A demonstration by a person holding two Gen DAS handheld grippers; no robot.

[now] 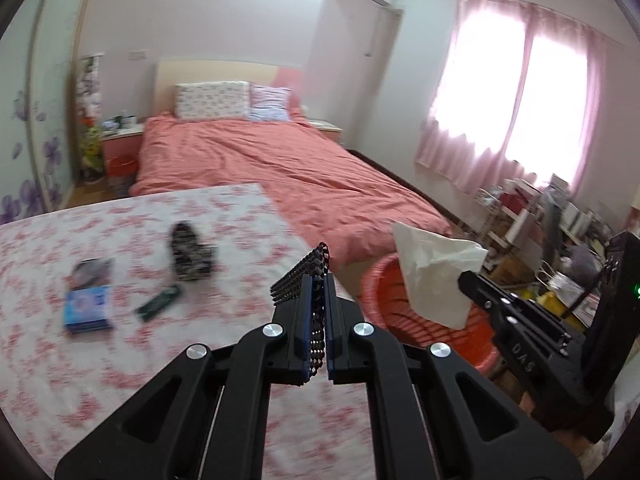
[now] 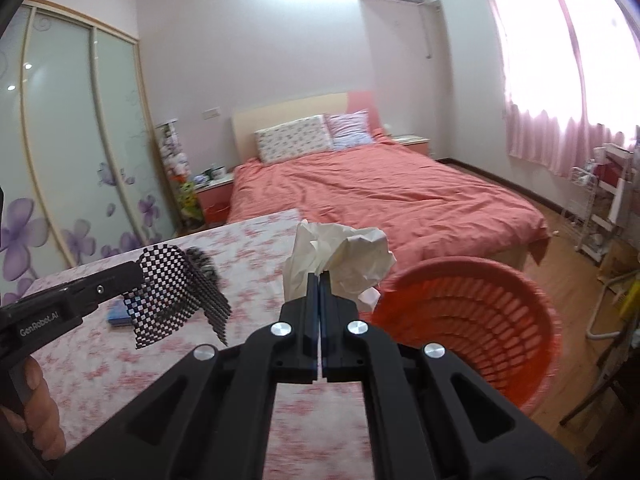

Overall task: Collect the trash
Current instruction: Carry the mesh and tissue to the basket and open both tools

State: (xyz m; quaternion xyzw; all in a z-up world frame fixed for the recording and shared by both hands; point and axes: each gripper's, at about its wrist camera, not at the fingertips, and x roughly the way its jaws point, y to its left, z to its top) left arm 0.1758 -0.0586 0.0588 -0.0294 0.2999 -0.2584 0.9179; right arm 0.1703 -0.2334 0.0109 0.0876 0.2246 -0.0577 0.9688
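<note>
A big bed with a pink cover sits by bright pink curtains and a brown wood floor.

The mouth of the orange basket lies open just right of my right claw, nothing across it. My left claw is close on the other side, its checkered sheet hanging between us. On the floral tabletop, a blue packet, a dark stick and a dark patterned lump lie well left, with bare cloth around them.
</note>
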